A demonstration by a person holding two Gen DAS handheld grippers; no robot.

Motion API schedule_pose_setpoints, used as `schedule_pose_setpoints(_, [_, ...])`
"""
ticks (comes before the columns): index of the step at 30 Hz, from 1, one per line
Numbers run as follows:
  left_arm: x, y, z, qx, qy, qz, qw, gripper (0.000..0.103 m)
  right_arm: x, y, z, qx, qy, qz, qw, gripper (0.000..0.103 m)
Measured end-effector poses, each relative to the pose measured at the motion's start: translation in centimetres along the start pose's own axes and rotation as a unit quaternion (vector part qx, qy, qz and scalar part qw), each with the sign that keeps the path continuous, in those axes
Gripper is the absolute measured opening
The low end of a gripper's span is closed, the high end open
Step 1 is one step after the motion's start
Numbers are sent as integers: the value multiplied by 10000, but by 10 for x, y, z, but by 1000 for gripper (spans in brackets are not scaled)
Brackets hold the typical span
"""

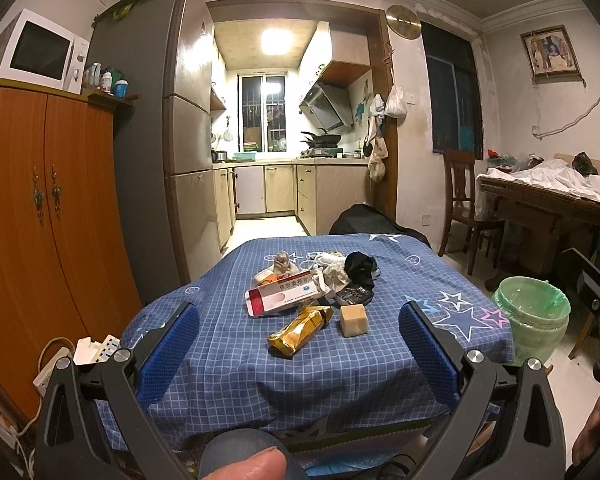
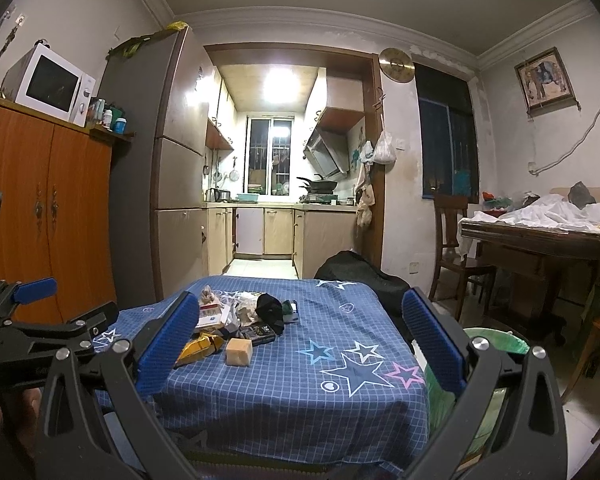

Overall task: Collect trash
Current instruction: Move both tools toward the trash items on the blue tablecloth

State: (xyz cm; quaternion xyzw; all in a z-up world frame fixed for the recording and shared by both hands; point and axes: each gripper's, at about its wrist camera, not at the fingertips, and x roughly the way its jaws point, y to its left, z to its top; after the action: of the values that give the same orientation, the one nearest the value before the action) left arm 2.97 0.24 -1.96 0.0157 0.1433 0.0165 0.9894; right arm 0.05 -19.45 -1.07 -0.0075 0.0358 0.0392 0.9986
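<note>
A pile of trash lies on a table with a blue checked cloth [image 1: 236, 364]: a red and white medicine box [image 1: 283, 297], a gold foil wrapper [image 1: 300, 331], a tan cube [image 1: 353, 320], a black crumpled piece [image 1: 359, 267] and crumpled paper [image 1: 337, 273]. My left gripper [image 1: 299, 344] is open, its blue pads wide on either side of the gold wrapper and short of it. My right gripper [image 2: 299, 330] is open too, over the cloth [image 2: 300, 400], with the same pile ahead: gold wrapper [image 2: 201, 347], cube [image 2: 239, 352]. A bin with a green liner [image 1: 532, 312] stands right of the table.
An orange cupboard [image 1: 40, 216] with a microwave [image 1: 40, 52] stands at the left, power strips [image 1: 96, 354] below it. A wooden chair [image 1: 466, 204] and a cluttered table [image 1: 548, 196] are at the right. The left gripper's side [image 2: 40, 332] shows in the right wrist view.
</note>
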Motion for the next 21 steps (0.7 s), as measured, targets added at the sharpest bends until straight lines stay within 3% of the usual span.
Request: schedule_pose_setpoints(21, [13,5,-7,33,165,10,9999,99,7,0,-5,-63,202,199,9996,98])
